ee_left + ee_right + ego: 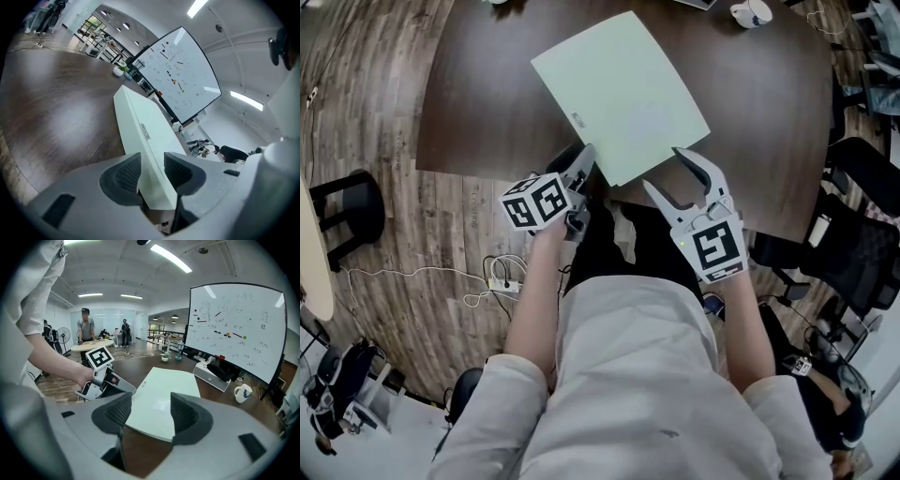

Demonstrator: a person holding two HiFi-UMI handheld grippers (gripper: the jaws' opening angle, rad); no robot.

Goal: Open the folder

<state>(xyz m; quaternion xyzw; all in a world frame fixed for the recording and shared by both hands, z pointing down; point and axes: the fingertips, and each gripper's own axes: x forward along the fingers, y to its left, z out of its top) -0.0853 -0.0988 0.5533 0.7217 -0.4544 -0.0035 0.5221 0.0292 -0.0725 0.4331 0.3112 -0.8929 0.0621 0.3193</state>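
A closed pale green folder (619,89) lies flat on the dark brown table (478,94). My left gripper (586,161) sits at its near left edge. In the left gripper view the folder's edge (140,122) runs between the two pads, and the left gripper (152,171) is shut on it. My right gripper (661,169) hovers open at the folder's near corner, fingers spread wide, holding nothing. Seen along the right gripper (151,416), the folder (164,399) lies just beyond the jaws, with the left gripper (105,378) at its left side.
A white mug (753,11) and a grey box (213,376) stand at the table's far end, before a whiteboard (234,324). A black chair (872,169) is at the right, a stool (352,202) at the left. A power strip (502,281) lies on the floor.
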